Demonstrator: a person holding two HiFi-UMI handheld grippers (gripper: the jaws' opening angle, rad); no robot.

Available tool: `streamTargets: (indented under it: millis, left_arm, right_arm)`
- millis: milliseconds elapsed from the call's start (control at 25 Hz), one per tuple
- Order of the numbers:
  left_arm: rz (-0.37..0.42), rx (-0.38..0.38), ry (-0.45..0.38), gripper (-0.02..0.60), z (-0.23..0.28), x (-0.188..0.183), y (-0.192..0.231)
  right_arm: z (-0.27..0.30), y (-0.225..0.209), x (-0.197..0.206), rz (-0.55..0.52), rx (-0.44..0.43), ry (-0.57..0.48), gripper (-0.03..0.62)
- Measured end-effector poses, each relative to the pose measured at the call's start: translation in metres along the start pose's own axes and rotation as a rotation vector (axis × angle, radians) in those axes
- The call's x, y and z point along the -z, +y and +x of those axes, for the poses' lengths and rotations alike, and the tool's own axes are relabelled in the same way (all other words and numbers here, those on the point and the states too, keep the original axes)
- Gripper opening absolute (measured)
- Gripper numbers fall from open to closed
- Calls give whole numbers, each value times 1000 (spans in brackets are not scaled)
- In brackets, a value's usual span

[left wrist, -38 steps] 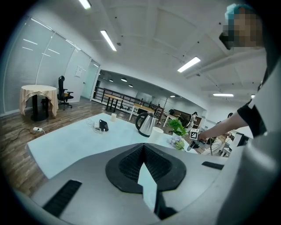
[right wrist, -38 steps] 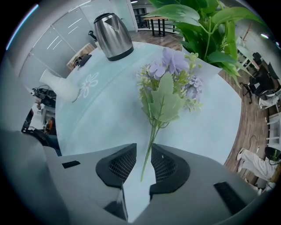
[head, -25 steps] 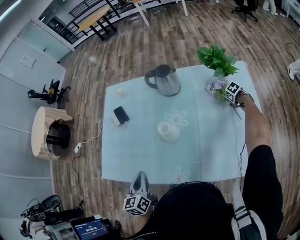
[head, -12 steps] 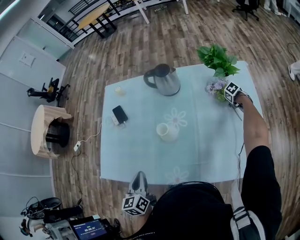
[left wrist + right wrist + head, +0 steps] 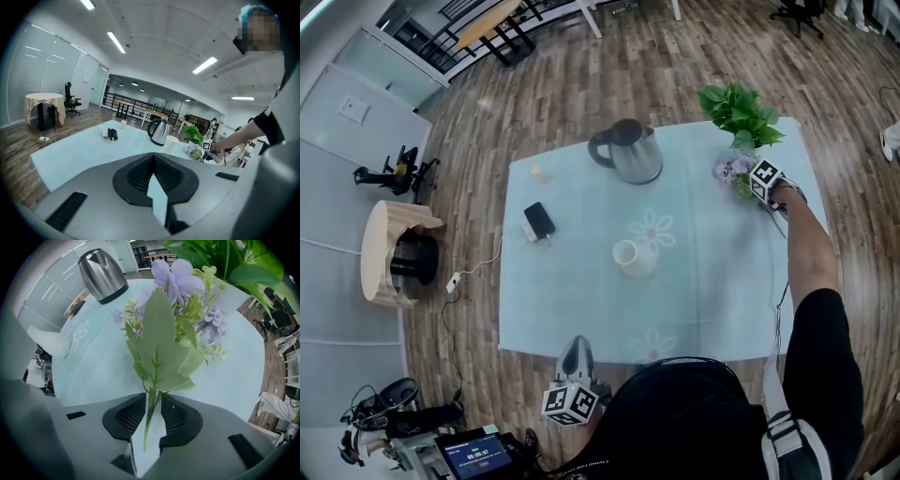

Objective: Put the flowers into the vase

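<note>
- Right tongs [image 5: 151,413] are set narrow and closed on the green stems of the flowers [image 5: 180,291]. The leaves and lilac blooms project past the tips, over the tabletop [image 5: 712,281].
- Flowers are well apart from the vase [image 5: 635,258], to its right and beyond it in the head view.
- Vase is white, stands upright near the middle of the tabletop, and shows nothing in its mouth.
- Left tongs [image 5: 152,157] have their tips together with nothing between them. They sit on the near side of the vase, off the tabletop edge and well apart from the vase.
- Kettle [image 5: 628,153] stands beyond the vase.
- Potted plant [image 5: 739,111] stands farther from the vase than the flowers, on the same side.
- Phone [image 5: 539,219] lies to the left of the vase.
- Progress, as a judgement: the grasp of the flowers appears complete.
- Remaining steps: carry the flowers across to the vase, align the stems above the mouth, lower them in and release. No flower is in the vase yet.
</note>
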State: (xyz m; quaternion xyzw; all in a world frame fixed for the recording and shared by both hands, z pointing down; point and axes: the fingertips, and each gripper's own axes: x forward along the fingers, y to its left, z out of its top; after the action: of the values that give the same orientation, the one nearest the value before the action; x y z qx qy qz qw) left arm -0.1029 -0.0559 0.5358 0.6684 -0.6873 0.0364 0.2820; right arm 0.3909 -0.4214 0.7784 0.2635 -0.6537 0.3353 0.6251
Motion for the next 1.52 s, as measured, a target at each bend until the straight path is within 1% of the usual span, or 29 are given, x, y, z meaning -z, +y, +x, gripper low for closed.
streamTargets:
  millis: [600, 1520]
  left_arm:
    - [3, 2, 5, 6, 0, -1, -2]
    - [-1, 1, 4, 6, 0, 1, -1]
  right_arm:
    - [-1, -2, 1, 28, 9, -6, 106]
    - [0, -2, -1, 24, 16, -11, 103]
